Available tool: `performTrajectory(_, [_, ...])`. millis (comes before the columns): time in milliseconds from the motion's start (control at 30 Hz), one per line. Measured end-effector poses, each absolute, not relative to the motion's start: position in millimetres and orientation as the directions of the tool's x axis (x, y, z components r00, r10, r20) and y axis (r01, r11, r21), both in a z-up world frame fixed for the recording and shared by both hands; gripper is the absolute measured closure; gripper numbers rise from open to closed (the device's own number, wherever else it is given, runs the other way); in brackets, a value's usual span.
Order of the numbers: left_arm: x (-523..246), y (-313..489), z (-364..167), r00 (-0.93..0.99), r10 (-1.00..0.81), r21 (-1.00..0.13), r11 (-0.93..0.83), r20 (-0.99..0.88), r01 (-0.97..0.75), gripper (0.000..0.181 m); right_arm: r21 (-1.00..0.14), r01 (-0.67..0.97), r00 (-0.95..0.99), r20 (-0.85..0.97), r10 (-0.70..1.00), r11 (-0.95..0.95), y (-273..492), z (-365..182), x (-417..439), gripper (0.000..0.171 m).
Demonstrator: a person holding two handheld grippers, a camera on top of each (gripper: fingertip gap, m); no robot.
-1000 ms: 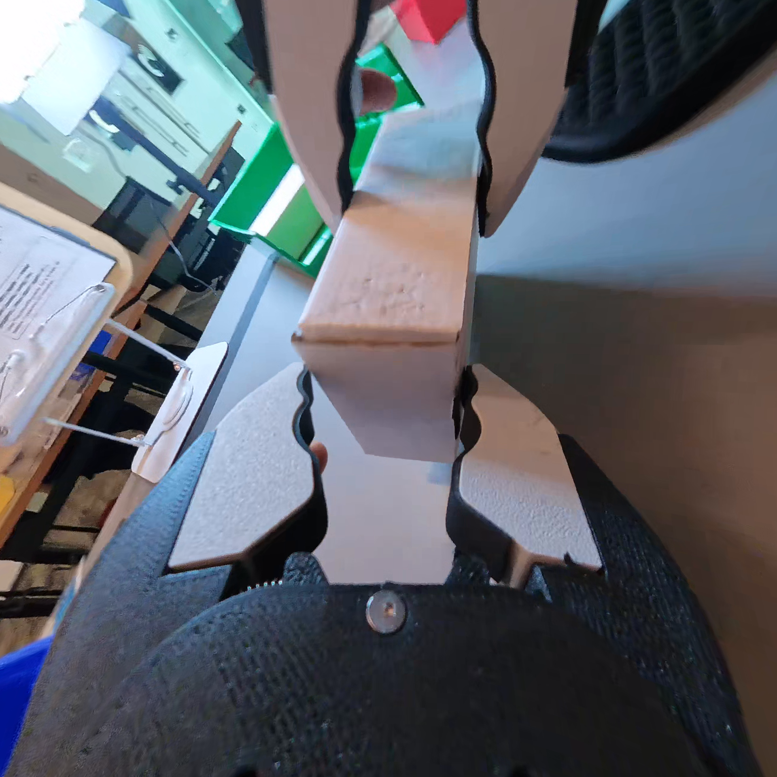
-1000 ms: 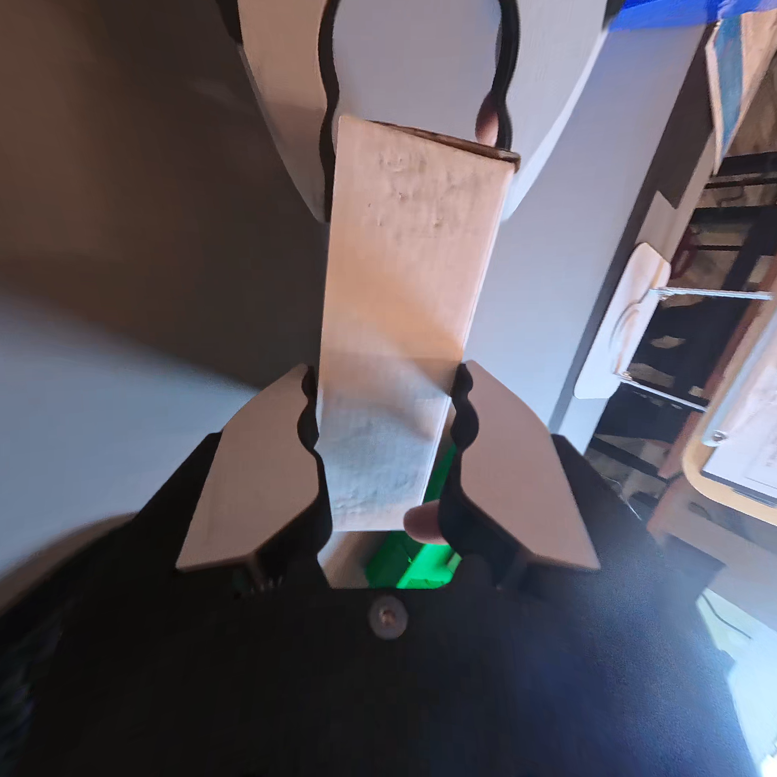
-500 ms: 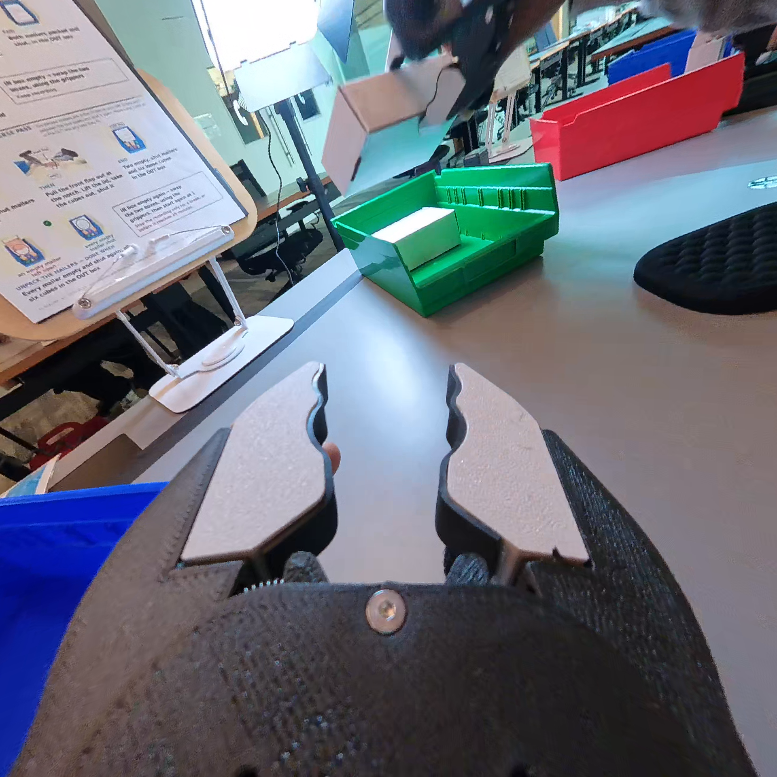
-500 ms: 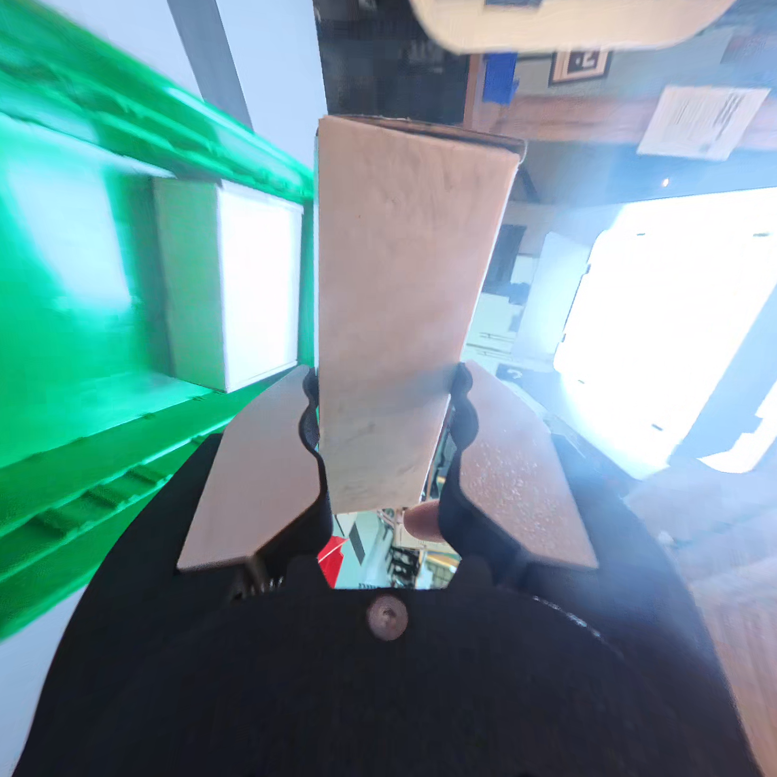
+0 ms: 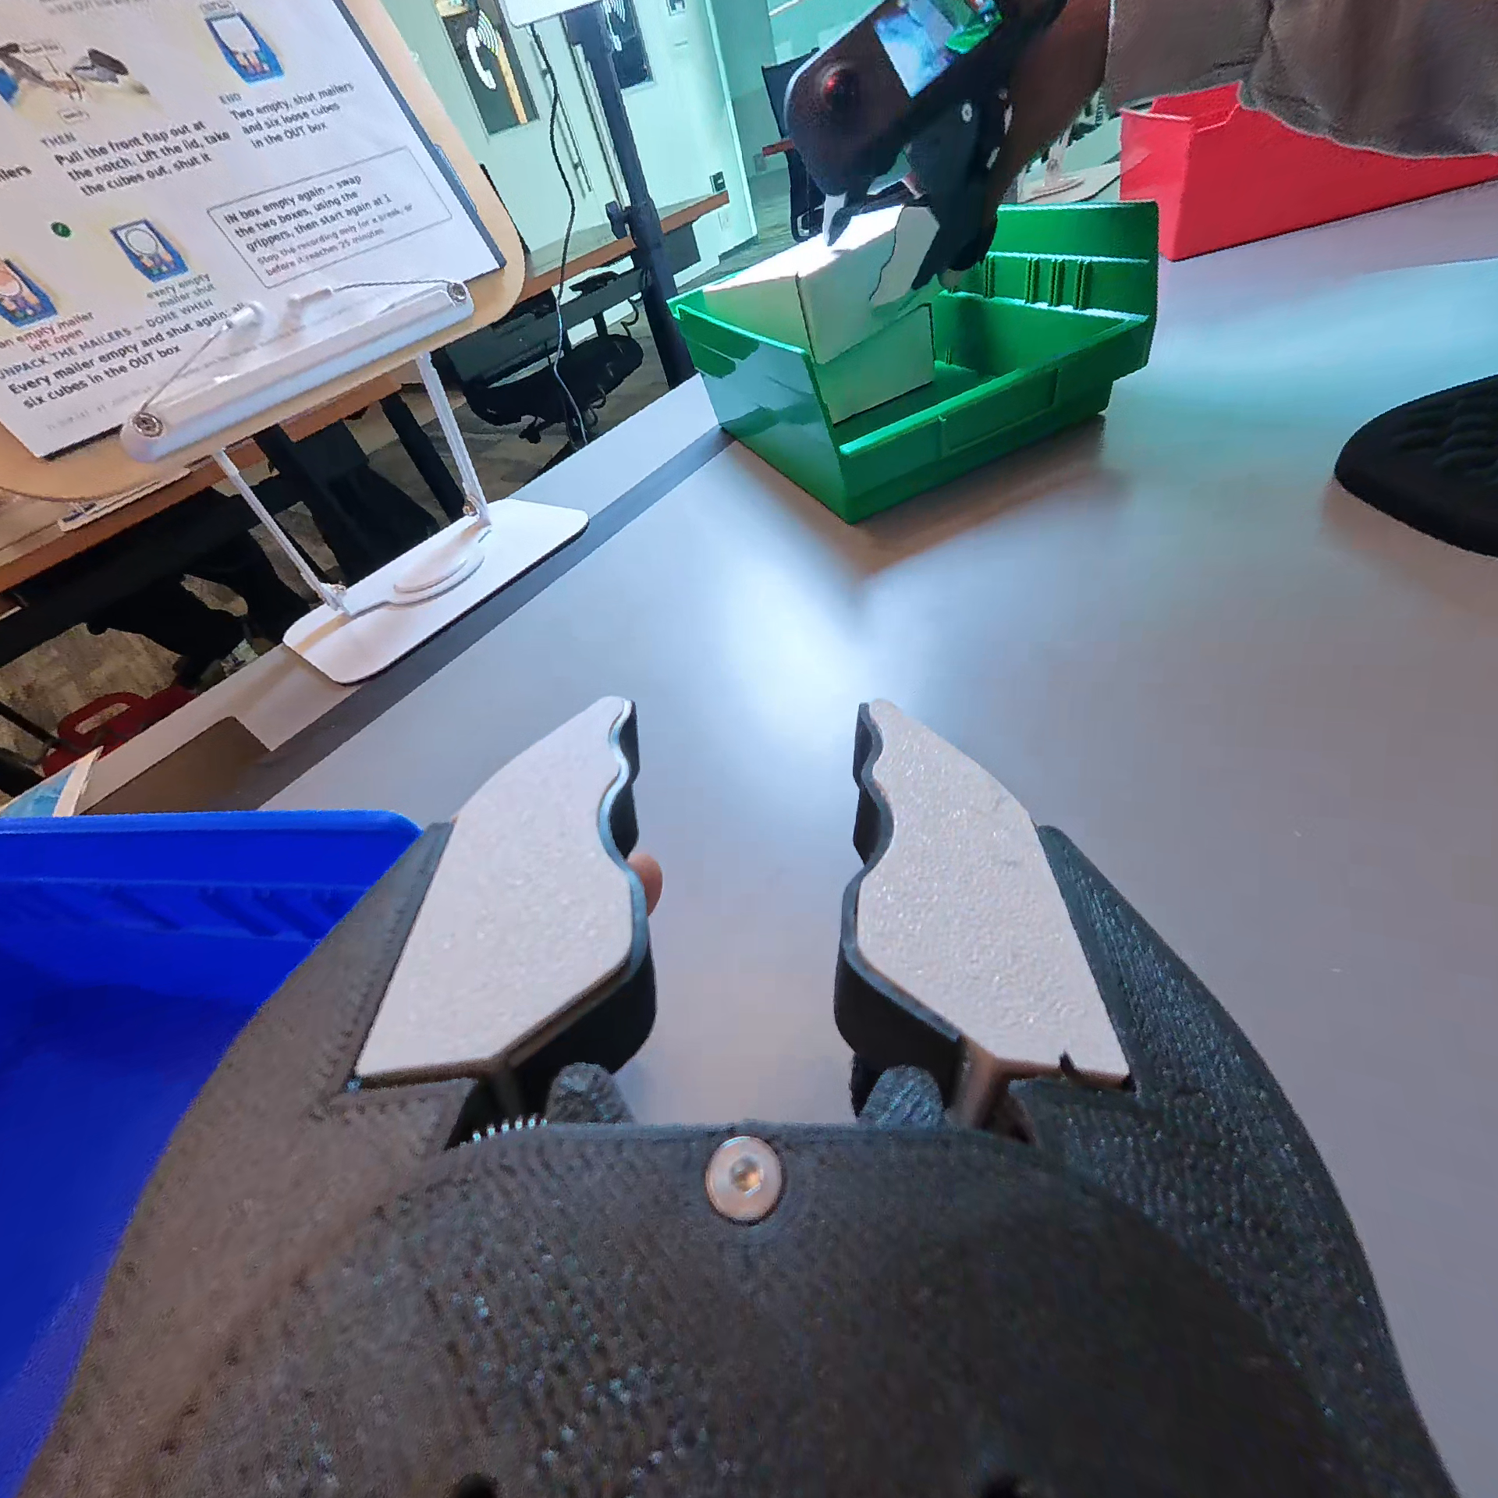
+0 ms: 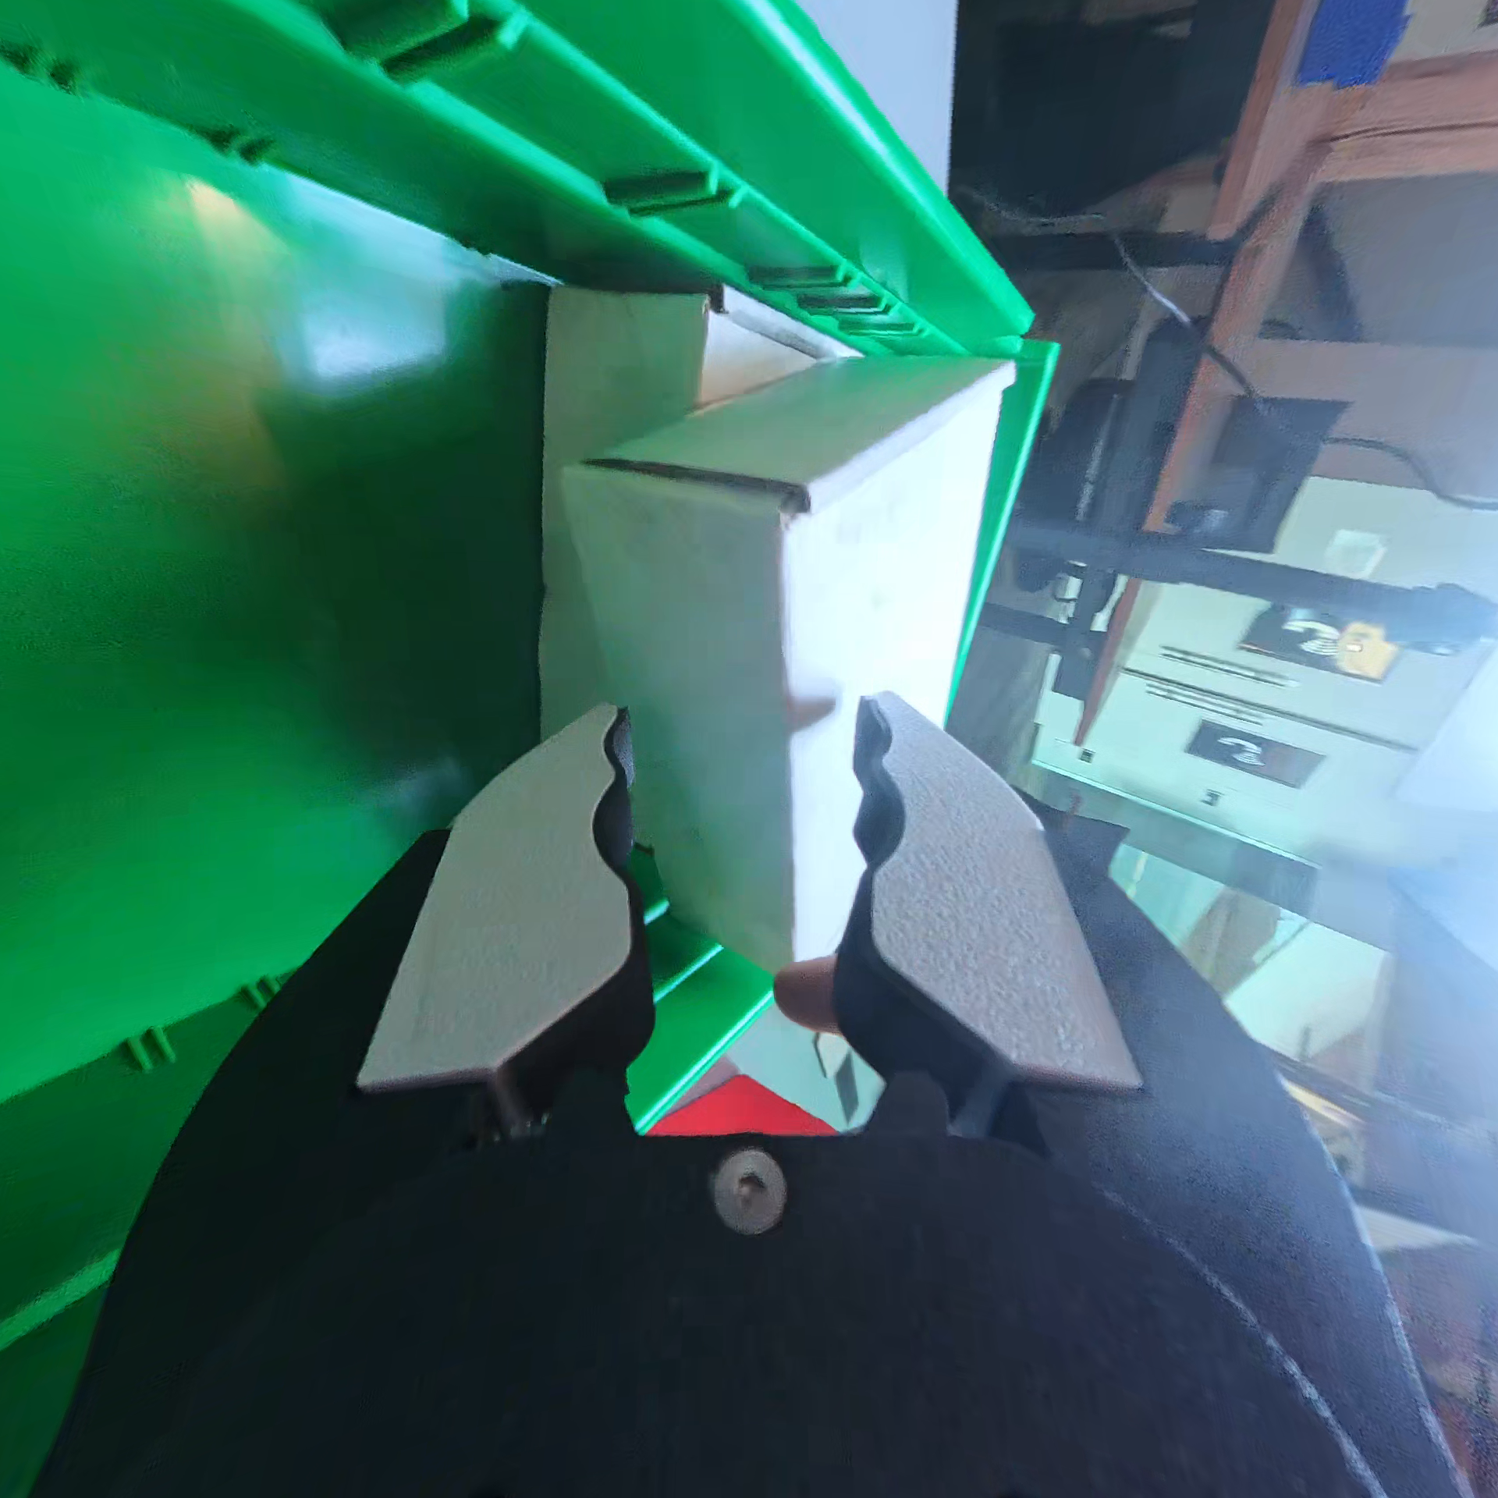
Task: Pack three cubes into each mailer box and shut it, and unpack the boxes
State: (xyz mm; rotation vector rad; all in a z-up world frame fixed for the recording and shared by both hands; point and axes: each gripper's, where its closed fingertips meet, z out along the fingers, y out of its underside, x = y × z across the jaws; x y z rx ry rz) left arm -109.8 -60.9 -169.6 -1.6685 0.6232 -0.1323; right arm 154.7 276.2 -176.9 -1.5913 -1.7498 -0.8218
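Note:
A white mailer box (image 5: 835,292) lies tilted in the green bin (image 5: 973,421), resting on a second white mailer box (image 5: 875,373). My right gripper (image 5: 892,243) is at the tilted box, over the bin. In the right wrist view that box (image 6: 705,648) stands corner-on between the fingers of my right gripper (image 6: 742,729). There is a gap at the left finger, so the jaws are open. The second box (image 6: 616,365) lies behind it in the green bin (image 6: 243,567). My left gripper (image 5: 746,729) is open and empty above the grey table. No cubes show.
A blue bin (image 5: 121,973) is close on the left of my left gripper. A red bin (image 5: 1297,186) stands at the back right. An instruction sheet on a white stand (image 5: 243,203) is at the table's left edge. A black mat (image 5: 1427,470) lies on the right. One gripper's finger ends stand about 45 centimeters off the other's.
My left gripper let go of the mailer box and drew back toward the blue bin. My right gripper carried the box to the green bin, set it on the other box and loosened its hold.

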Motion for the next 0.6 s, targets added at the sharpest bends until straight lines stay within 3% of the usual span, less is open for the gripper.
performTrajectory(133, [-110.0, -60.7, -173.2, 0.844, -0.460, -0.936, -0.070, -0.277, -0.345, 0.132, 0.061, 0.995, -0.097, 0.773, 0.627, 0.079, 293.2, -177.6, 144.8, 0.129])
performTrajectory(233, [-112.4, -60.4, -174.1, 0.841, -0.445, -0.926, -0.064, -0.307, -0.372, 0.132, -0.014, 0.999, 0.037, 0.756, 0.653, -0.040, 308.6, -176.7, 136.7, 0.131])
performTrajectory(433, [-128.4, -59.0, -174.7, 0.852, -0.400, -0.908, -0.098, -0.339, -0.407, 0.130, 0.015, 0.999, 0.010, 0.799, 0.601, -0.036, 329.5, -179.9, 128.7, 0.124])
performTrajectory(500, [-142.9, -60.0, -172.8, 0.856, -0.360, -0.891, -0.123, -0.370, -0.437, 0.127, -0.086, 0.996, 0.083, 0.784, 0.616, -0.024, 317.1, -176.6, 121.3, 0.118])
performTrajectory(600, [-179.2, -63.4, -170.1, 0.852, -0.262, -0.842, -0.187, -0.453, -0.505, 0.123, -0.344, 0.938, 0.227, 0.702, 0.675, 0.043, 272.5, -160.1, 100.4, 0.118])
